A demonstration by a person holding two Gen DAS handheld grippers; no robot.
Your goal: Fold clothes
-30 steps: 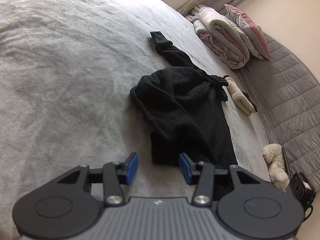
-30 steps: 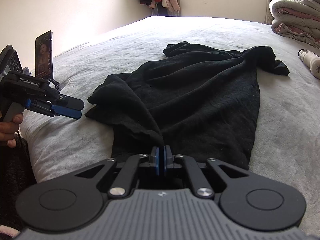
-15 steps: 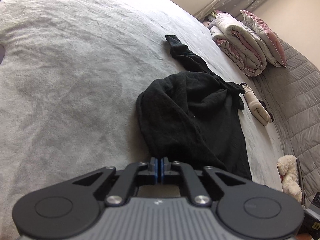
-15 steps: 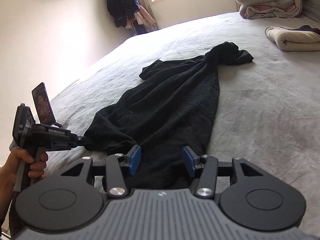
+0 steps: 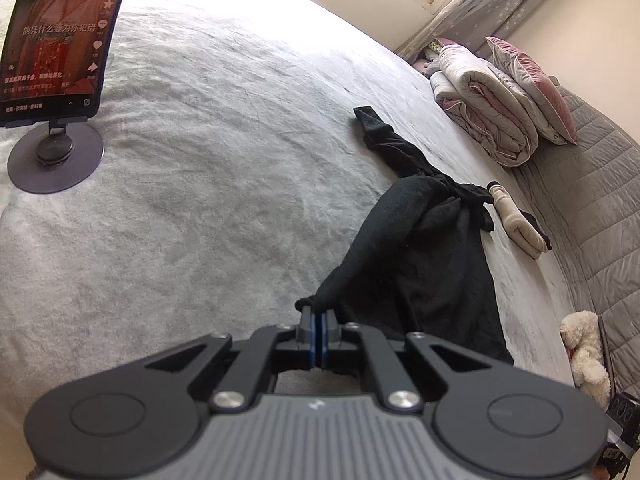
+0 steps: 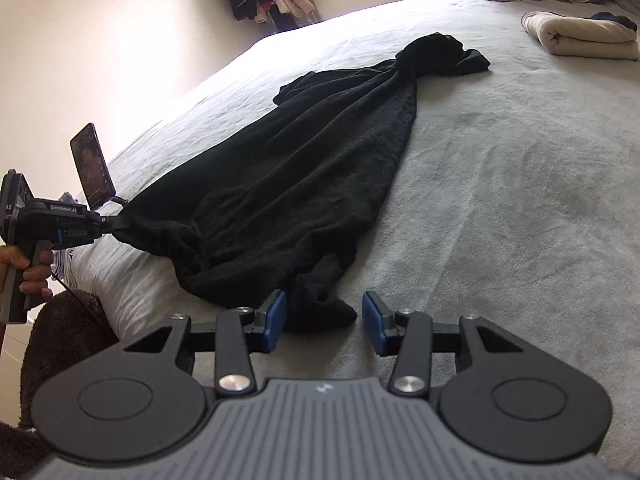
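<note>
My left gripper (image 5: 319, 322) pinches an edge of the black garment (image 6: 304, 184), which lies stretched across the grey bed (image 6: 520, 200). My right gripper (image 6: 324, 320) is spread, jaws closing slightly; a garment corner lies between them, ungripped.

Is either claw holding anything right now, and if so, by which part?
The left claw is shut on the black garment, pinching its near left corner. The right claw holds nothing; its jaws are closing, with the garment's other near corner between them.

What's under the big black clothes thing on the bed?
The black garment lies straight on the grey bedcover, which shows all around it. Whatever is beneath its folds is covered, so anything tucked there cannot be seen.
</note>
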